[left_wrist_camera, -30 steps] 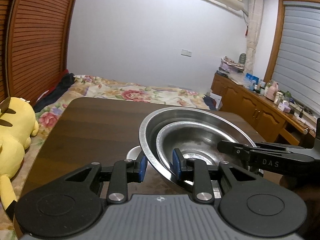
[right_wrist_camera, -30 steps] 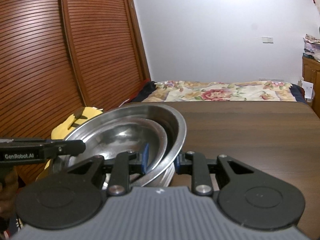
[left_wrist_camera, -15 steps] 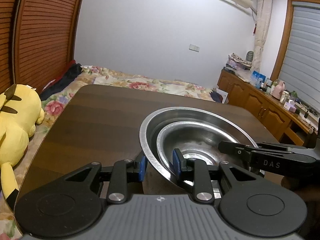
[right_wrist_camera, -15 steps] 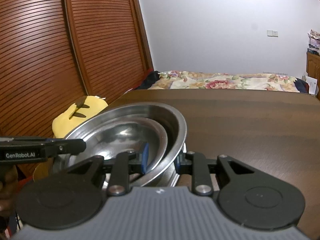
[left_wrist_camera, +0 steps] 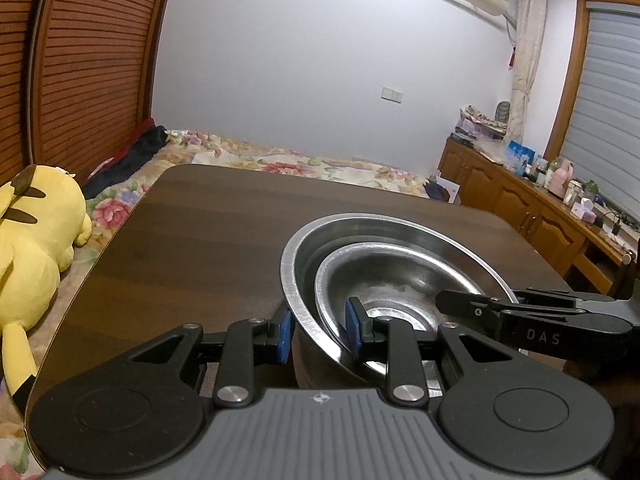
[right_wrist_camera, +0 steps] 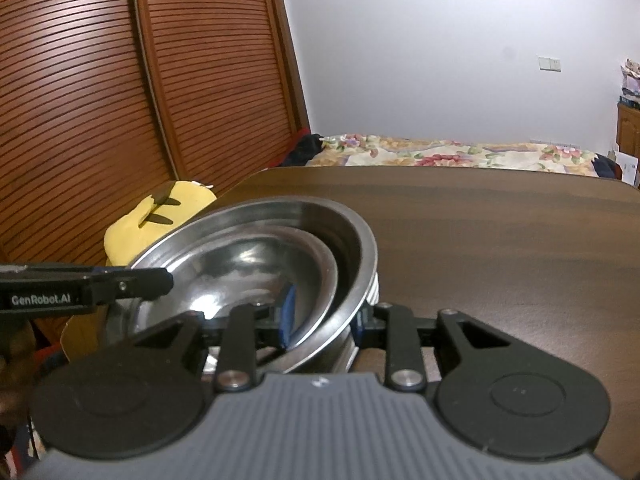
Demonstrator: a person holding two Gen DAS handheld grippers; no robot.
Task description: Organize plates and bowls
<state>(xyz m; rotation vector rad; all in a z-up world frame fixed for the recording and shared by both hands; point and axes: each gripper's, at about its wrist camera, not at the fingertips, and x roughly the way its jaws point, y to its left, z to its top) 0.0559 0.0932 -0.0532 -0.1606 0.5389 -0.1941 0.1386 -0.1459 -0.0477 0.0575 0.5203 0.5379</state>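
Note:
Two nested steel bowls, a large outer bowl [left_wrist_camera: 400, 226] [right_wrist_camera: 360, 240] and a smaller inner bowl [left_wrist_camera: 396, 280] [right_wrist_camera: 248, 264], are held between both grippers over the dark wooden table [left_wrist_camera: 200, 240] [right_wrist_camera: 500, 240]. My left gripper [left_wrist_camera: 318, 330] is shut on the near left rim, one blue pad outside and one inside. My right gripper [right_wrist_camera: 324, 318] is shut on the opposite rim; its black arm [left_wrist_camera: 520, 320] shows across the bowls. The left gripper's arm [right_wrist_camera: 88, 292] reaches in at the left of the right wrist view. Ridged stacked rims [right_wrist_camera: 372, 292] show under the large bowl.
A yellow plush toy [left_wrist_camera: 36, 240] [right_wrist_camera: 160, 216] lies off the table's left edge. Beyond the far edge is a bed with a floral cover [left_wrist_camera: 300, 164]. Wooden cabinets with bottles [left_wrist_camera: 540, 208] run along the right. Slatted wooden doors [right_wrist_camera: 120, 100] stand at the left.
Both grippers have shifted together with the bowls held between them. The white bowl seen under the left rim a second ago is out of sight. Both grips are unchanged.

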